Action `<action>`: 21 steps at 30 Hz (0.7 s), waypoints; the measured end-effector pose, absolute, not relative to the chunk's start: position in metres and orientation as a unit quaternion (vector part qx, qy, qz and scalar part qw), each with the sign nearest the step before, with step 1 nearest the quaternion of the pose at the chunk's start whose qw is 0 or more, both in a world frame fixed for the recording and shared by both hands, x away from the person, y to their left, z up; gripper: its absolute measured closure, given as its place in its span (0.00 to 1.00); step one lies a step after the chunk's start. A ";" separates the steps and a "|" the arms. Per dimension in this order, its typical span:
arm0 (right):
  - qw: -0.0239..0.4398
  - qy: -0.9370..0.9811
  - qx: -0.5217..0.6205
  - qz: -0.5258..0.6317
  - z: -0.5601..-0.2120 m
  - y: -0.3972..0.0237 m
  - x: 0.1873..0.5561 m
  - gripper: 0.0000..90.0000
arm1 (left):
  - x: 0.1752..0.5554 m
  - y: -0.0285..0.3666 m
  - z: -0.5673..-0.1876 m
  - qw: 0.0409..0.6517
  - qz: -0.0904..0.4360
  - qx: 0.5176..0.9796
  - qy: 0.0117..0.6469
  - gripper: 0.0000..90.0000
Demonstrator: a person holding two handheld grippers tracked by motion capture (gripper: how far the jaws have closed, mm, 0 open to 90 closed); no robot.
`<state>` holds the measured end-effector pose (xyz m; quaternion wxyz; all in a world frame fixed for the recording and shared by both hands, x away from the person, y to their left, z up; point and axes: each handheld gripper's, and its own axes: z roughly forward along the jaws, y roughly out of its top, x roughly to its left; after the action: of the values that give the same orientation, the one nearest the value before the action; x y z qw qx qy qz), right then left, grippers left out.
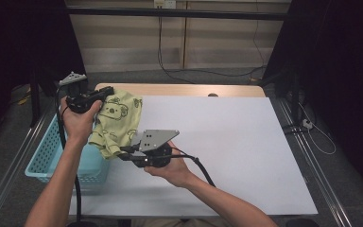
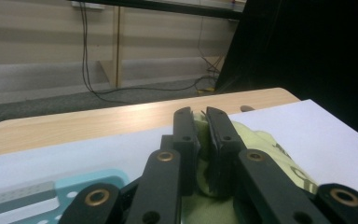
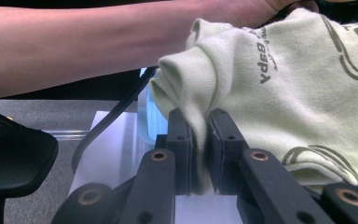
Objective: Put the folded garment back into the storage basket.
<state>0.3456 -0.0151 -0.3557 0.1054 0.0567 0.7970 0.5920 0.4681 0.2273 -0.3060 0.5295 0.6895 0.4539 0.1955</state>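
Observation:
A pale yellow-green garment [image 1: 116, 122] with a dark cartoon print hangs stretched between my two grippers at the table's left edge. My left gripper [image 1: 105, 94] holds its far top corner, jaws shut on the cloth [image 2: 256, 144]; its tips [image 2: 199, 114] pinch a fold. My right gripper [image 1: 124, 152] grips the near lower edge from the right, pads shut on a rolled hem [image 3: 200, 126]. In the right gripper view the garment [image 3: 284, 93] spreads to the right, and the person's left forearm [image 3: 74, 46] crosses above it.
A light blue perforated basket [image 1: 52, 156] stands off the table's left edge, partly under the garment. A white sheet [image 1: 217, 142] covers the wooden table [image 1: 179, 90]. Cables trail on the floor behind, and a dark curtain stands at the right.

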 end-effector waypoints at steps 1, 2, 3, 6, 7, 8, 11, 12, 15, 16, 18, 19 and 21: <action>0.104 0.798 0.057 0.591 -0.356 -0.013 0.346 0.89 | 0.468 0.229 -0.306 0.530 0.196 0.688 0.455 0.93; 0.105 0.797 0.057 0.592 -0.356 -0.011 0.347 0.89 | 0.468 0.231 -0.306 0.531 0.195 0.686 0.457 0.93; 0.103 0.798 0.056 0.591 -0.356 -0.009 0.347 0.89 | 0.468 0.233 -0.306 0.532 0.196 0.685 0.458 0.93; 0.102 0.796 0.056 0.594 -0.356 -0.005 0.348 0.89 | 0.467 0.239 -0.306 0.531 0.199 0.680 0.464 0.93; 0.102 0.796 0.055 0.594 -0.355 -0.003 0.348 0.90 | 0.467 0.241 -0.306 0.533 0.199 0.679 0.464 0.93; 0.103 0.795 0.054 0.595 -0.354 -0.002 0.349 0.89 | 0.468 0.243 -0.306 0.532 0.201 0.679 0.464 0.93; 0.102 0.794 0.051 0.597 -0.352 0.003 0.350 0.89 | 0.467 0.248 -0.305 0.533 0.200 0.676 0.467 0.93; 0.101 0.794 0.052 0.597 -0.351 0.004 0.350 0.90 | 0.467 0.250 -0.305 0.533 0.201 0.676 0.468 0.93; 0.100 0.794 0.048 0.597 -0.351 0.008 0.352 0.89 | 0.466 0.255 -0.304 0.530 0.205 0.674 0.472 0.93; 0.100 0.795 0.047 0.597 -0.351 0.010 0.352 0.89 | 0.467 0.257 -0.304 0.530 0.206 0.673 0.473 0.93; 0.097 0.794 0.048 0.598 -0.351 0.012 0.353 0.90 | 0.466 0.261 -0.304 0.525 0.208 0.673 0.478 0.93; 0.097 0.795 0.048 0.597 -0.351 0.014 0.353 0.89 | 0.466 0.263 -0.304 0.528 0.207 0.672 0.477 0.93; 0.097 0.795 0.046 0.598 -0.351 0.017 0.354 0.89 | 0.465 0.266 -0.304 0.526 0.209 0.672 0.478 0.93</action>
<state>0.3544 0.0167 -0.3508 0.0968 0.0461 0.7947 0.5975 0.4652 0.2664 -0.3040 0.5259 0.6719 0.4776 0.2094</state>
